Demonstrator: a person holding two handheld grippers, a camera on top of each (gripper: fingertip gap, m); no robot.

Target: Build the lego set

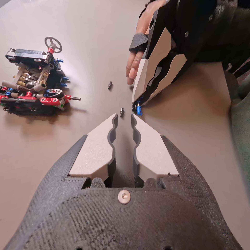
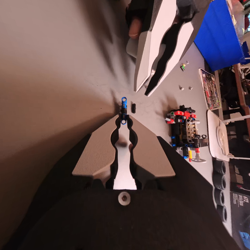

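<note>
right gripper (image 2: 123,119) clamps a blue-black pin piece (image 2: 124,108) pointing straight ahead (lengthwise); left gripper (image 1: 124,115) gapes empty

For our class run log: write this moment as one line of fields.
left gripper: open, empty, nearing black pin | right gripper: shut on blue-and-black connector | model: on table, untouched

A plain grey-brown worktop (image 1: 94,33) is carrying the half-built lego vehicle (image 1: 33,83), which is sitting off to one side. Two small black pins (image 1: 110,85) (image 1: 121,112) are lying loose nearby, well apart from it. An instruction booklet (image 2: 210,90) is lying flat near the far edge.
</note>
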